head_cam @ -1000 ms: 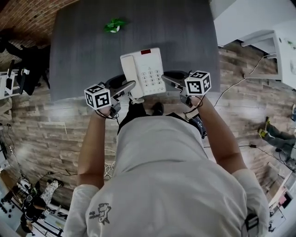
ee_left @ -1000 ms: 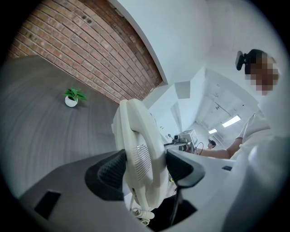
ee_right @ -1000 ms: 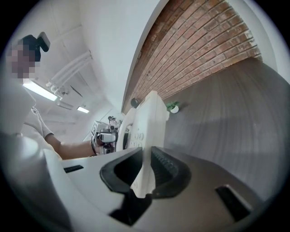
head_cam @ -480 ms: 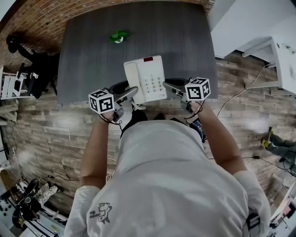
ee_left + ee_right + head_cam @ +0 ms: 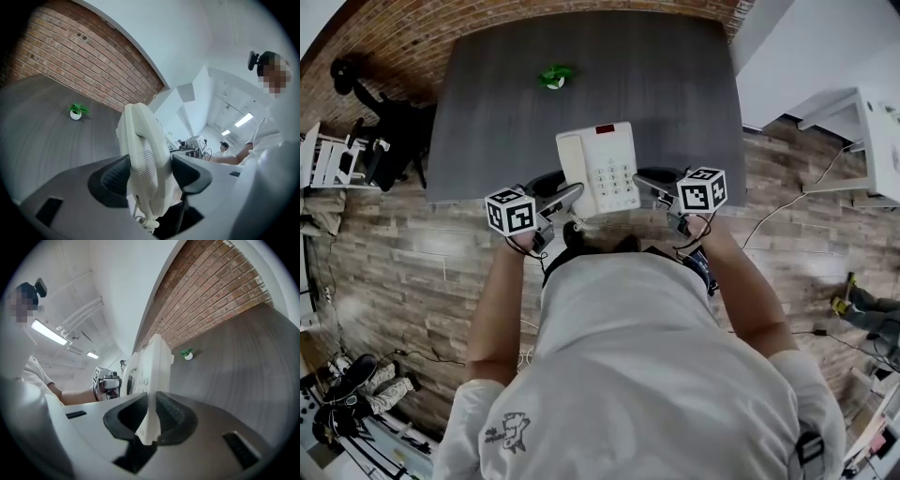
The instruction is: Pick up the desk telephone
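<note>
The white desk telephone (image 5: 600, 169), with its handset on the left and its keypad on the right, is held between both grippers over the near edge of the dark grey table (image 5: 675, 84). My left gripper (image 5: 572, 195) is shut on the phone's handset side (image 5: 143, 164), with both pads pressed on it. My right gripper (image 5: 645, 181) is shut on the thin right edge of the base (image 5: 150, 366). The coiled cord's end (image 5: 149, 224) dangles below the left jaws. In the right gripper view, the left gripper's marker cube (image 5: 105, 380) shows beyond the phone.
A small green plant in a white pot (image 5: 553, 77) stands at the far side of the table. A brick wall (image 5: 384, 37) runs behind the table. White furniture (image 5: 872, 122) stands to the right, and cables lie on the wooden floor (image 5: 787, 216).
The phone and both grippers have come up a little together. Both grips are unchanged. The head view has shifted, so the table sits lower in the picture.
</note>
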`<state>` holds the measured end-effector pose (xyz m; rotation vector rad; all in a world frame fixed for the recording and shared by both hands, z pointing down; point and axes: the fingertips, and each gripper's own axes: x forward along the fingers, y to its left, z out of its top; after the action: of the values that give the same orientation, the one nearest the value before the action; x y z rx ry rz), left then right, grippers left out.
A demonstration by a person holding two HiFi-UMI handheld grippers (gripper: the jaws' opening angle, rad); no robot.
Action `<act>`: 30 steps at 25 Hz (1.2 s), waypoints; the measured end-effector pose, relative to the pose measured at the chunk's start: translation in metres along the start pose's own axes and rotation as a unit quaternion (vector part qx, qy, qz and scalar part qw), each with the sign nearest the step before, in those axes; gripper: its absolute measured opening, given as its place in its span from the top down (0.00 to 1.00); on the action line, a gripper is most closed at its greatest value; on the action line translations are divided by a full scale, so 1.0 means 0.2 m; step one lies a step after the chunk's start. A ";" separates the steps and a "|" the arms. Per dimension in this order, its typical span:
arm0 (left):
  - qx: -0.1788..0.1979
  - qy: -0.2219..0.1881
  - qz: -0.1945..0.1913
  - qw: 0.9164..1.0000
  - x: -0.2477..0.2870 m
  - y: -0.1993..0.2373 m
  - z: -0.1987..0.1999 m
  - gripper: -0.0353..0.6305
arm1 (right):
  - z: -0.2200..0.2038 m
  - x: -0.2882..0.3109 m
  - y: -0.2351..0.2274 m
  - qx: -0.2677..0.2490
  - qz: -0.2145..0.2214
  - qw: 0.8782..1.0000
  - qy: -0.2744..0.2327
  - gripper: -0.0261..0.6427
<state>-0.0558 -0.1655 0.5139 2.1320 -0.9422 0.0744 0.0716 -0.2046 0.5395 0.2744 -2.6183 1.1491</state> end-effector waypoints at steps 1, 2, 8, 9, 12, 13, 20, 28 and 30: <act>0.002 -0.001 0.000 1.000 -0.02 -0.01 -0.02 0.50 | -0.02 0.00 0.02 0.000 -0.001 1.000 -0.001 0.87; 0.003 -0.002 0.000 1.000 -0.04 -0.02 -0.03 0.50 | -0.04 0.00 0.05 -0.001 -0.002 1.000 -0.002 0.87; 0.006 0.003 -0.006 1.000 -0.12 0.01 -0.01 0.50 | -0.03 0.06 0.10 0.002 -0.013 1.000 -0.006 0.87; 0.007 0.003 -0.008 1.000 -0.15 0.02 -0.02 0.50 | -0.04 0.09 0.13 0.001 -0.015 1.000 -0.008 0.87; 0.011 0.001 -0.017 1.000 -0.27 0.04 -0.02 0.50 | -0.06 0.16 0.22 -0.003 -0.024 1.000 -0.016 0.87; 0.012 0.000 -0.019 1.000 -0.30 0.04 -0.03 0.50 | -0.07 0.18 0.25 -0.003 -0.026 0.999 -0.019 0.87; 0.024 0.008 -0.042 0.999 -0.54 0.10 -0.04 0.50 | -0.13 0.34 0.44 -0.006 -0.045 0.998 -0.036 0.87; 0.045 0.012 -0.080 0.996 -0.80 0.18 -0.03 0.51 | -0.21 0.54 0.66 0.001 -0.078 0.995 -0.062 0.87; 0.046 0.014 -0.087 0.995 -0.82 0.18 -0.02 0.51 | -0.21 0.55 0.69 0.005 -0.087 0.994 -0.067 0.87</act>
<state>-0.1969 -0.0786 0.4847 2.2842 -0.7456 0.0604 -0.0626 -0.0886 0.5071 0.5887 -2.6405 1.1203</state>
